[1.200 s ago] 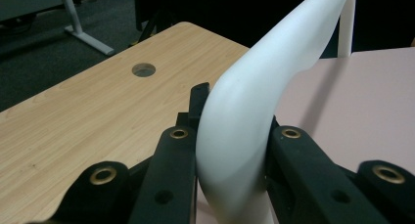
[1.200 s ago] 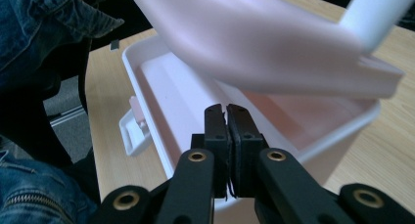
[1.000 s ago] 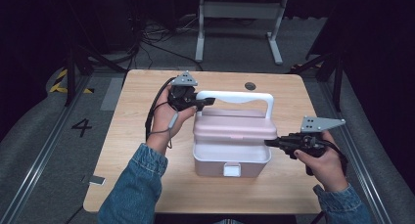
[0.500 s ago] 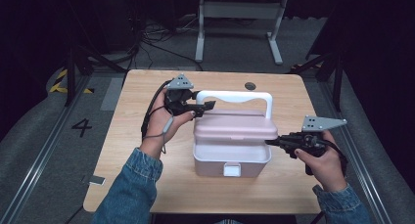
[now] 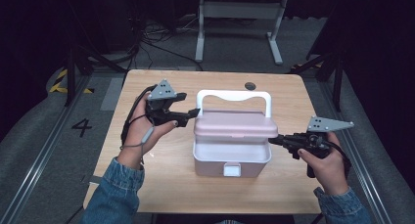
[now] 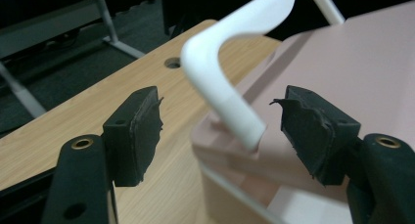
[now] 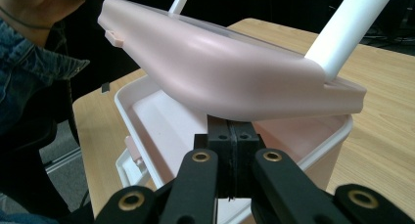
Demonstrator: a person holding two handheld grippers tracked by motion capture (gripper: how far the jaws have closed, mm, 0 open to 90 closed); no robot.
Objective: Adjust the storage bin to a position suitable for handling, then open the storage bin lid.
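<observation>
The one readable mark is a dark numeral "4" on the grey floor just left of the desk (beside a metal rail), while the yellow-and-black hazard tape farther back carries stripes only, no lettering.

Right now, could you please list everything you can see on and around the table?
Box: one, pale pink, table centre, open at the front.
Lid: one, pink, raised above the box, propped on the right gripper's shut fingers.
Handle: one, white, upright on the lid.
Table: one, light wood, with a hole near the far edge.
Frame: one, grey metal, on the floor beyond.
Left gripper: one, black, open beside the handle's left end, jaws just opened.
Right gripper: one, black, shut.
</observation>
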